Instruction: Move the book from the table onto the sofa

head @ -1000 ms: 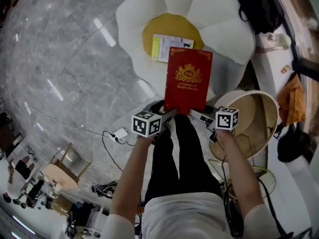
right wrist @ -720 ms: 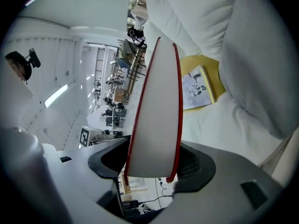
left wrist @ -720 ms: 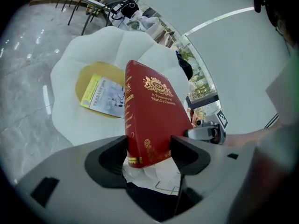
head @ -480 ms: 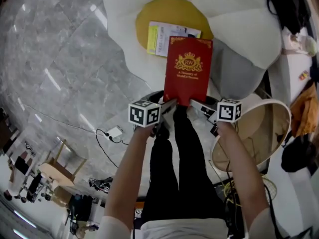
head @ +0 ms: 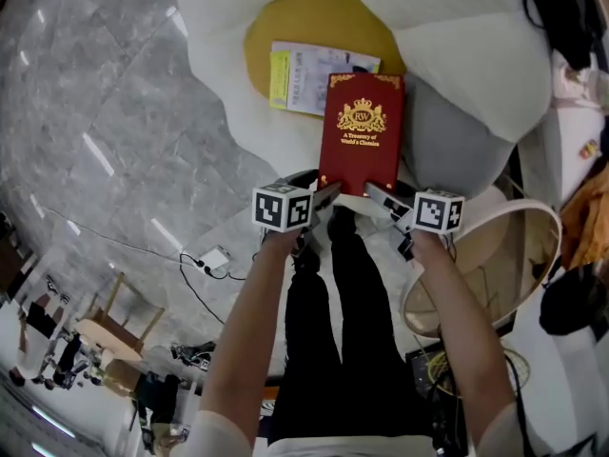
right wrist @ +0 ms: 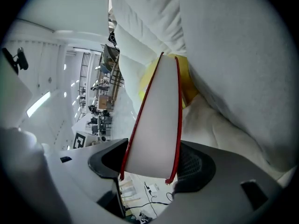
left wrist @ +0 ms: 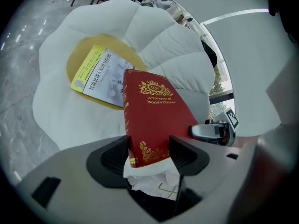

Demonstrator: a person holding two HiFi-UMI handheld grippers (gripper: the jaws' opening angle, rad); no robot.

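Note:
A red hardback book (head: 362, 146) with a gold crest hangs over the flower-shaped white sofa (head: 457, 55), gripped at its near end by both grippers. My left gripper (head: 324, 196) is shut on the book's near left corner (left wrist: 154, 115); its jaws have just been closing on the book between them. My right gripper (head: 379, 198) is shut on the near right corner, where the white page edge (right wrist: 156, 125) stands between its jaws. The book tilts down toward the sofa's yellow centre (head: 285, 36). I cannot tell whether its far end touches the cushion.
A yellow and white book (head: 309, 65) lies on the yellow centre, just beyond the red one. A round pale table (head: 533, 246) stands at the right, a black bag (head: 571, 17) behind it. A cable with an adapter (head: 214, 255) lies on the marble floor.
Both grippers have sunk with the red book toward the sofa, which now fills more of the head view. The book sits closer over the yellow and white book.

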